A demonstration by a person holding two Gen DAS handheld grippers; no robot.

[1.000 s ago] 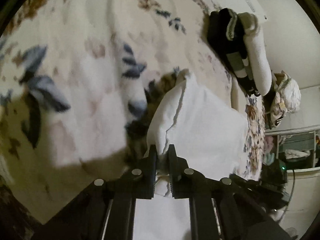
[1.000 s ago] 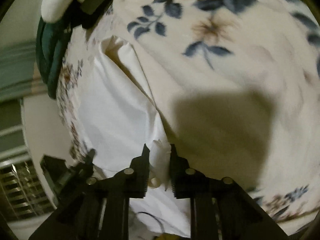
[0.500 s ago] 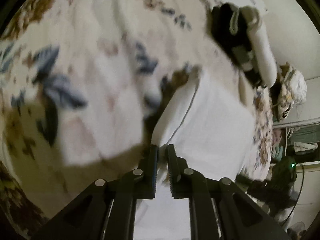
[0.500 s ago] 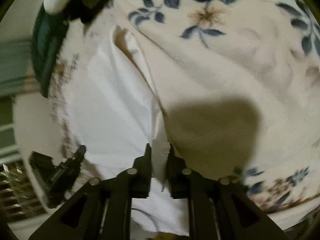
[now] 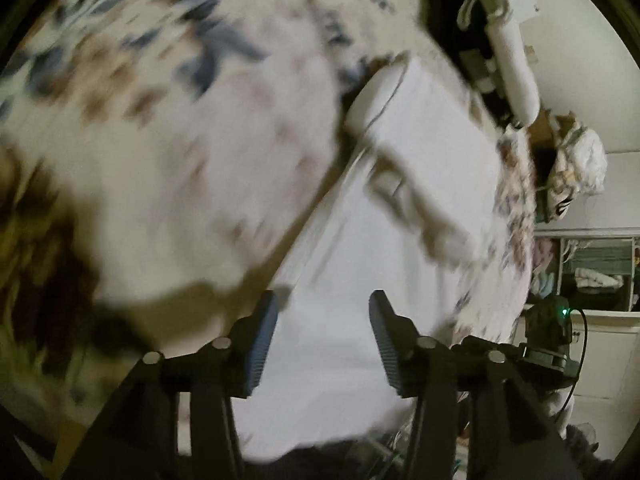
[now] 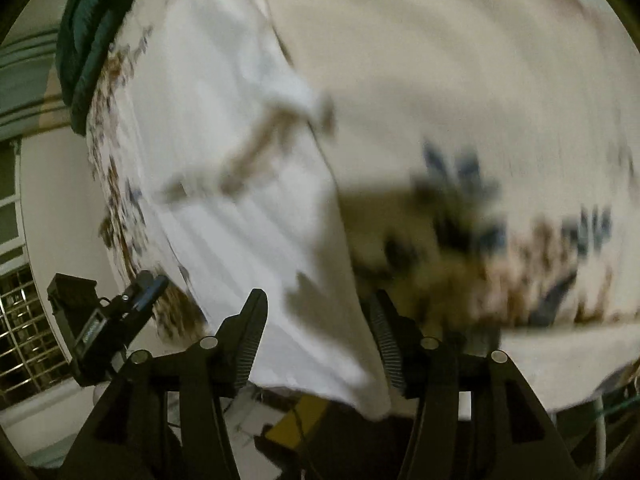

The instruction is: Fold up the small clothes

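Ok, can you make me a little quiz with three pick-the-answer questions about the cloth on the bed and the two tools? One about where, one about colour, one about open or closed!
1. Where does the white cloth lie?
A. on the flowery bedspread
B. on the floor
C. in a basket

2. What colour is the bundle at the bed's far edge, in the right tool's view?
A. red
B. yellow
C. dark green

3. How do the left tool and right tool stand?
A. both pinching the cloth
B. both open
C. one open, one shut

Answers: 1 A, flowers show all round the cloth. 2 C, it looks deep green. 3 B, their jaws have just been opening and the pads stand clear of the cloth.
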